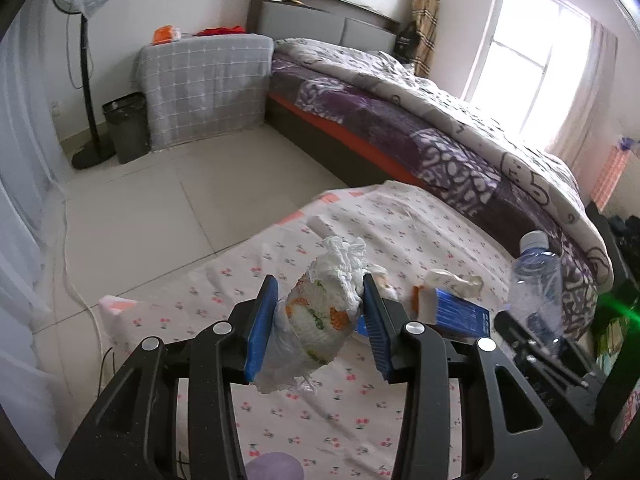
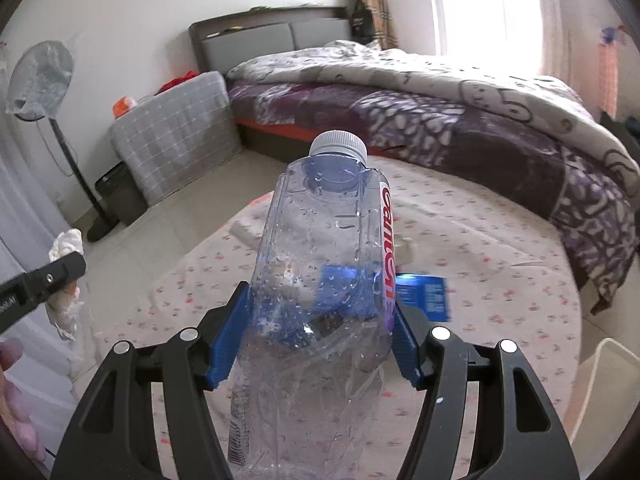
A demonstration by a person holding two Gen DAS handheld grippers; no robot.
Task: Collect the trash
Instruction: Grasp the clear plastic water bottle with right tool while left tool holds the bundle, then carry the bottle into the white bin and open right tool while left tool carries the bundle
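My left gripper is shut on a rolled-up diaper, white with an orange and green print, held above a table with a floral cloth. My right gripper is shut on a clear plastic water bottle with a white cap and a red label, held upright above the same cloth. The bottle also shows at the right of the left wrist view. A blue box and crumpled paper scraps lie on the cloth; the box also shows in the right wrist view.
A dark bin stands on the tiled floor by a floor fan and a cloth-covered cabinet. A bed with a purple quilt runs along the far side. A white container rim sits at lower right.
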